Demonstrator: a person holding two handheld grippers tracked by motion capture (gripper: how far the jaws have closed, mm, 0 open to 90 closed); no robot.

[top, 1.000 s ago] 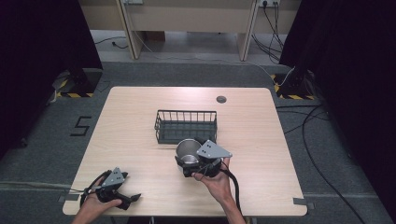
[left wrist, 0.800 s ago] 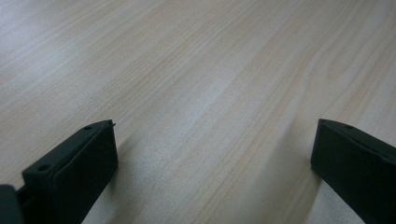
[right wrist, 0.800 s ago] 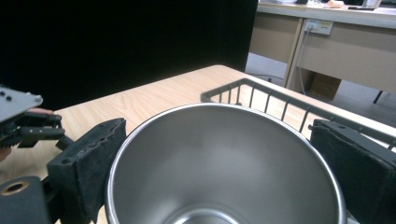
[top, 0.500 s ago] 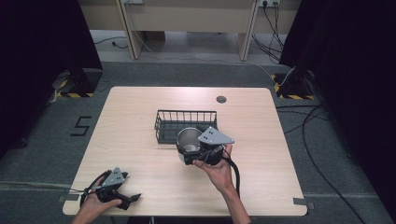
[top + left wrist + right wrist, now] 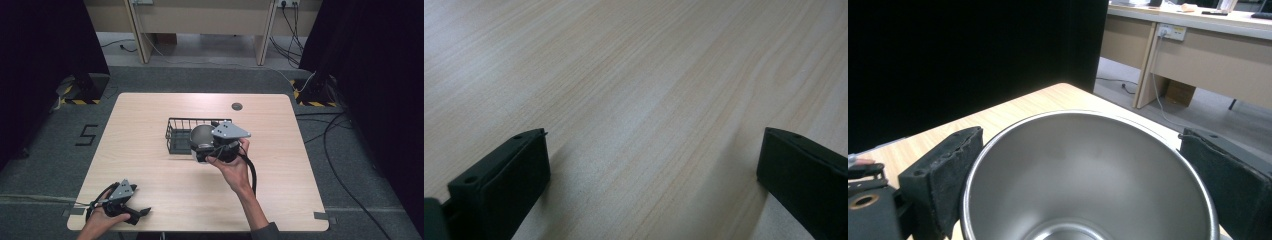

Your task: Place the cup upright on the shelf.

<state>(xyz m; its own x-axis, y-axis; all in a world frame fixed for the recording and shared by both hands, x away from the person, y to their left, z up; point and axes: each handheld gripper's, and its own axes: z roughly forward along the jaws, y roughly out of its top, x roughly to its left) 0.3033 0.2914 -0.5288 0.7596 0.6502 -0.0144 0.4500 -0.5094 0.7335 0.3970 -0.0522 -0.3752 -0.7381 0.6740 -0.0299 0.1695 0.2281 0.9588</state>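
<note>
Now the right gripper (image 5: 212, 150), fingers clamped on the steel cup (image 5: 202, 136), hangs at the wire basket (image 5: 176, 134); drop pending, left gripper (image 5: 131, 212) spread on the counter (image 5: 150, 110)

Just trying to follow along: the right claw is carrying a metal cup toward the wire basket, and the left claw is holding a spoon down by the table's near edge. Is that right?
Not quite. The left claw holds nothing: the left gripper view shows its jaws wide apart over the bare table. The rest stands: the right claw carries the metal cup at the wire basket.

black numeral "5" (image 5: 87, 135) marked on the grey floor (image 5: 60, 145), left of the table (image 5: 150, 110)
</note>
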